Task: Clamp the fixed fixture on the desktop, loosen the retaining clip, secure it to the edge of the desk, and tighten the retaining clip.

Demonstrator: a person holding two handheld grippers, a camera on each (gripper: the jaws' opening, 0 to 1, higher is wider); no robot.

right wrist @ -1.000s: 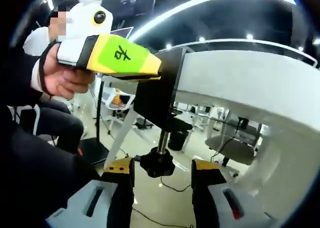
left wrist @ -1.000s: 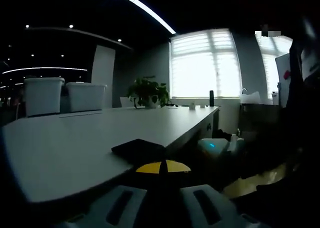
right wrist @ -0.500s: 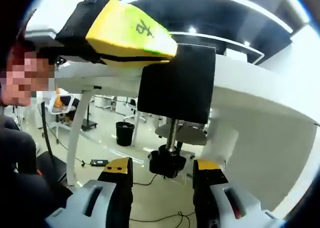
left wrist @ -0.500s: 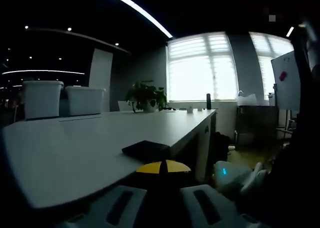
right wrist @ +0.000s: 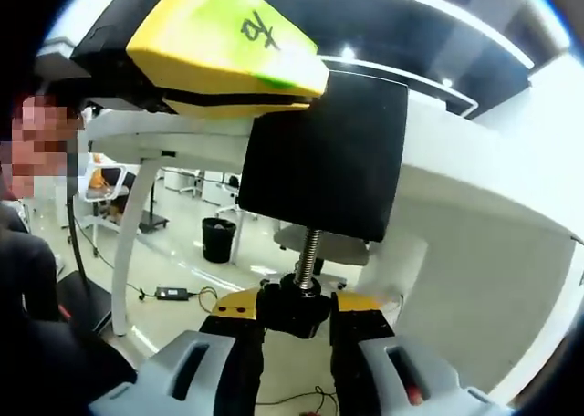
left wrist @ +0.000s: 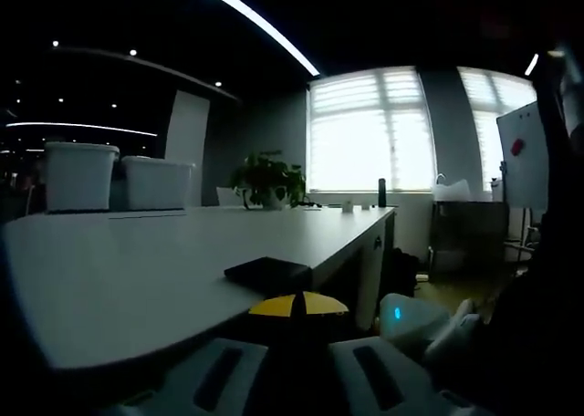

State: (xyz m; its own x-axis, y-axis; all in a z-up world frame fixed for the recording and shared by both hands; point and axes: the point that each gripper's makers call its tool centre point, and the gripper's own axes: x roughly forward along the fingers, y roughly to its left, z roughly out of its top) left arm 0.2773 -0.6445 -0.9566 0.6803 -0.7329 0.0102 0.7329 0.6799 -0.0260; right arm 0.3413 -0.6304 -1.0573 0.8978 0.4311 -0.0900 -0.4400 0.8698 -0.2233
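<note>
A black clamp fixture [right wrist: 321, 156] sits over the edge of the white desk [right wrist: 474, 165]. Its threaded screw [right wrist: 308, 250] hangs below, ending in a black knob [right wrist: 294, 314]. My right gripper [right wrist: 297, 305] is under the desk edge, its yellow-tipped jaws shut on that knob. My left gripper [right wrist: 228, 56], yellow and green, comes in from the upper left and is shut on the fixture's top. In the left gripper view the fixture's flat top plate [left wrist: 269, 272] lies on the desk [left wrist: 137, 261] just ahead of the left gripper [left wrist: 298, 305]. The right gripper's white body [left wrist: 406, 316] shows below the desk edge.
Two white bins [left wrist: 80, 174] and a potted plant [left wrist: 267, 171] stand at the desk's far side, before bright windows. A whiteboard [left wrist: 520, 156] is at the right. Under the desk are a white leg [right wrist: 135, 224], a black waste bin [right wrist: 219, 240] and floor cables [right wrist: 173, 293]. A person sits at left.
My right gripper's jaws have closed in from either side onto the knob, and its view has moved closer under the fixture. The left gripper still holds the fixture in place.
</note>
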